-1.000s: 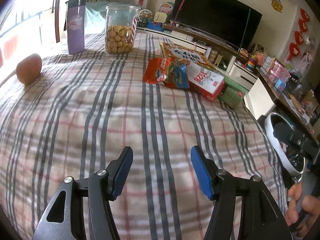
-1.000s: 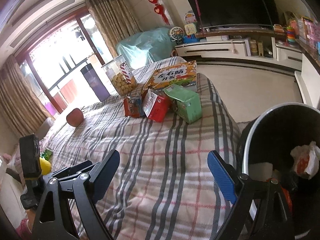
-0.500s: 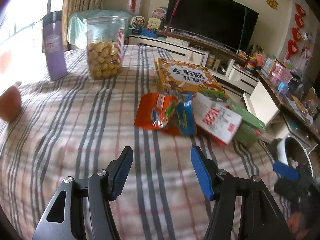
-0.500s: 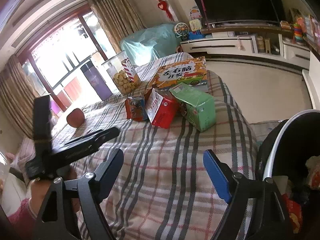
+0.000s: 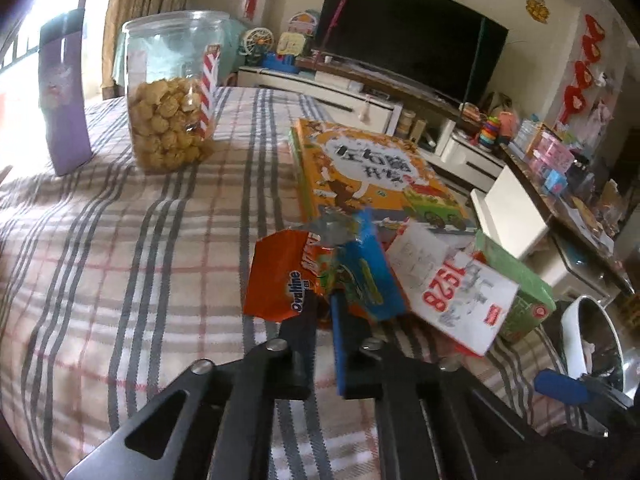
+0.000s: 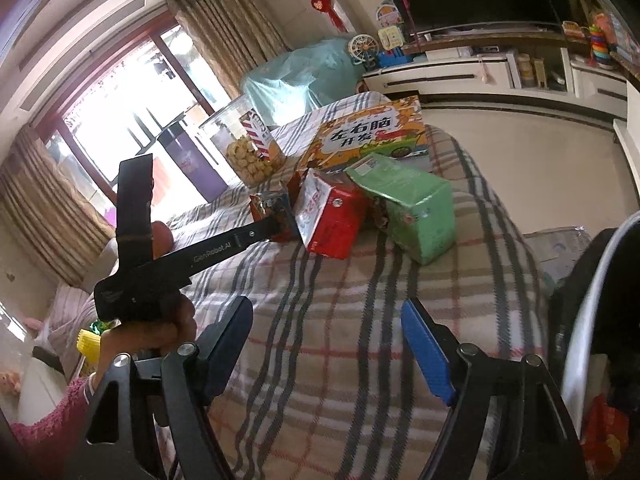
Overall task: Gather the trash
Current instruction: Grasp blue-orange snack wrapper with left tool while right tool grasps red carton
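Note:
A crumpled orange snack wrapper lies on the plaid tablecloth against a blue packet. My left gripper is shut on the wrapper's near edge; from the right wrist view its fingers reach into the pile. A red and white carton and a green box lie just right of it. My right gripper hovers over bare cloth, its jaws wide and closing with nothing between them. The black bin's white rim is at the right, with a red wrapper inside.
An orange picture book lies behind the pile. A clear biscuit jar and a purple tumbler stand at the far left. The table edge drops to the floor on the right; a TV unit lies beyond.
The left gripper has moved forward across the table to the snack pile and closed on the orange wrapper. The right gripper has drifted slightly and narrowed a little.

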`<state>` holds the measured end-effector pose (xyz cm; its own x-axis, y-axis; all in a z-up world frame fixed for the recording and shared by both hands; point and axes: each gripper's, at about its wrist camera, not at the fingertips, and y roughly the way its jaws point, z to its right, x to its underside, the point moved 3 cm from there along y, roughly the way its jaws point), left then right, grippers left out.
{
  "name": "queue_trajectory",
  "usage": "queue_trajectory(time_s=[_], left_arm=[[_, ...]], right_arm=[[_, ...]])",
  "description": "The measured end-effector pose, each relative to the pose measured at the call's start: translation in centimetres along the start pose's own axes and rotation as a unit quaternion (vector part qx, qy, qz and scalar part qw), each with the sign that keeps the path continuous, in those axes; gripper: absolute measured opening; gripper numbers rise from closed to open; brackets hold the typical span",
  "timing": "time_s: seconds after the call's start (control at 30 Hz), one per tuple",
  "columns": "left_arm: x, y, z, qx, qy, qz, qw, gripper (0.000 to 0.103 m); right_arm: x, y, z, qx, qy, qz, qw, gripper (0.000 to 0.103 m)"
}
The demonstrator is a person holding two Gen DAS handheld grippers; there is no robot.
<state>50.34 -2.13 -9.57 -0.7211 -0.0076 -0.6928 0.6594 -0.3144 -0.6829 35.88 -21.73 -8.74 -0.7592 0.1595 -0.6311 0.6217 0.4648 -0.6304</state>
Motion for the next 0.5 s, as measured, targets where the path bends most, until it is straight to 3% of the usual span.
queue_trajectory(time_s=[0.13,0.5], left_arm=[[0.4,-0.9,-0.4,-0.005,0.015,0.009,0.9998,0.001],[6.0,-8.0,-3.1,0.004,-0.026,0.013,0.9996,0.000]], right_arm=[[-0.5,1.2,-0.5,0.001,0.000,-0.003,1.000,0.078],[-2.0,4.9,-0.7,0.008,0.036,-0.004,0.999,0.078]])
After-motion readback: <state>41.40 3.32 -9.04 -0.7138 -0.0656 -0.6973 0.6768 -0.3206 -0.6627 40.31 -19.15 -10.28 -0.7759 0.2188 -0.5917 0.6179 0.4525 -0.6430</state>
